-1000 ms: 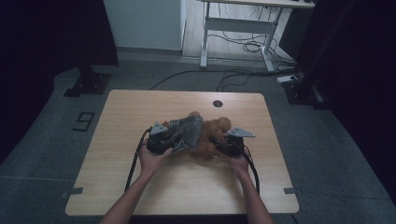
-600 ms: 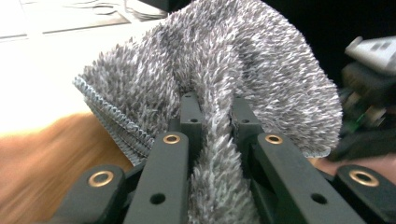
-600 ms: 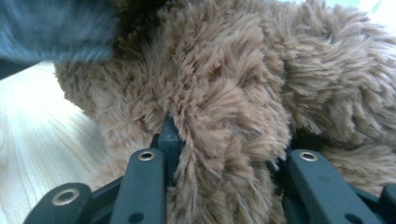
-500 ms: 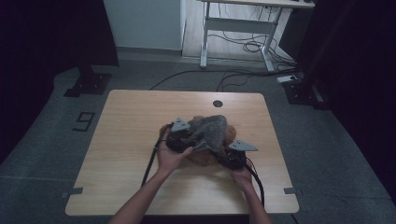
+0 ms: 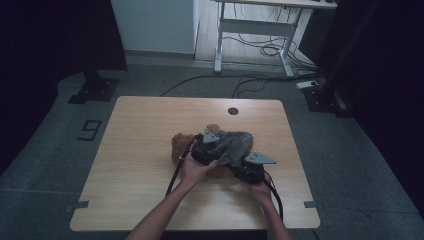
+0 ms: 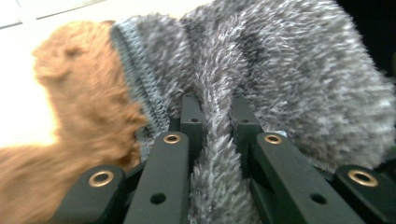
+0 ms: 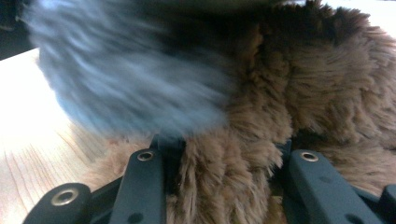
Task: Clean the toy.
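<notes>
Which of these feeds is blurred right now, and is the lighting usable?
High view: dim room, but the light wooden table reads clearly. Left gripper view: fuzzy grey knitted garment sharp, brown plush toy soft, tabletop behind blown out white. Right gripper view: the grey garment is smeared, the brown plush sharper.

Fuzzy garment (image 5: 234,142) lies over plush toy (image 5: 181,144) mid-bench (image 5: 140,165), left claw (image 5: 214,149) & right claw (image 5: 239,167) at near side.
</notes>
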`<state>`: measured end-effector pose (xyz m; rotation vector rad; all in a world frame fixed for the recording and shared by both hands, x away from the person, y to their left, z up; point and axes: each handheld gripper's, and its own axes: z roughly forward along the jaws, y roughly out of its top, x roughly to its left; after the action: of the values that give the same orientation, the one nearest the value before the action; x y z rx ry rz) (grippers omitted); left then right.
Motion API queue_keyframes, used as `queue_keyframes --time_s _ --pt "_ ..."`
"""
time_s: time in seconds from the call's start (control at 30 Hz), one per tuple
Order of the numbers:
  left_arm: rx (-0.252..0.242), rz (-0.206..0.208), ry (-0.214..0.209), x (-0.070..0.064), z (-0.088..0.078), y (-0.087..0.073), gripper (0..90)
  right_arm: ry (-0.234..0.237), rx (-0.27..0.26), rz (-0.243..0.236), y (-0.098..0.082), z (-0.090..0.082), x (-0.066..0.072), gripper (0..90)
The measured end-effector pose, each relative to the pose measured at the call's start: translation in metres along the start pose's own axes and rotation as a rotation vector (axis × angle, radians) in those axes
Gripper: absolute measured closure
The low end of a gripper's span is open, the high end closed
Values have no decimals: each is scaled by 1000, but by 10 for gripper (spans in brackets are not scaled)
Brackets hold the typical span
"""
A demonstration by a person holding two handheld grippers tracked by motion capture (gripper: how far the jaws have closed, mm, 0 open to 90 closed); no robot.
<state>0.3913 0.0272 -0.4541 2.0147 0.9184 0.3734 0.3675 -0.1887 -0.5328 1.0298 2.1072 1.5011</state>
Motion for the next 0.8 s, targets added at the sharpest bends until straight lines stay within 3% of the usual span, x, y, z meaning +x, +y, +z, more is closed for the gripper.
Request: queue_keyframes --time_s 0.37,0.53,0.67,0.73,0.8 --pt "-31 -78 65 56 -48 -26 798 9 -7 13 -1 -1 -1 617" --pt "-42 -146 113 85 -67 -37 798 15 -8 12 -1 -2 -1 615" --pt "-18 -153 183 100 -74 -51 798 20 -6 13 -1 -2 -1 613" --pt "-3 -175 193 107 -77 -56 799 20 -7 14 -1 -2 -1 613" --pt "-13 -201 170 111 -81 -57 799 22 -9 17 -1 -2 -2 613"
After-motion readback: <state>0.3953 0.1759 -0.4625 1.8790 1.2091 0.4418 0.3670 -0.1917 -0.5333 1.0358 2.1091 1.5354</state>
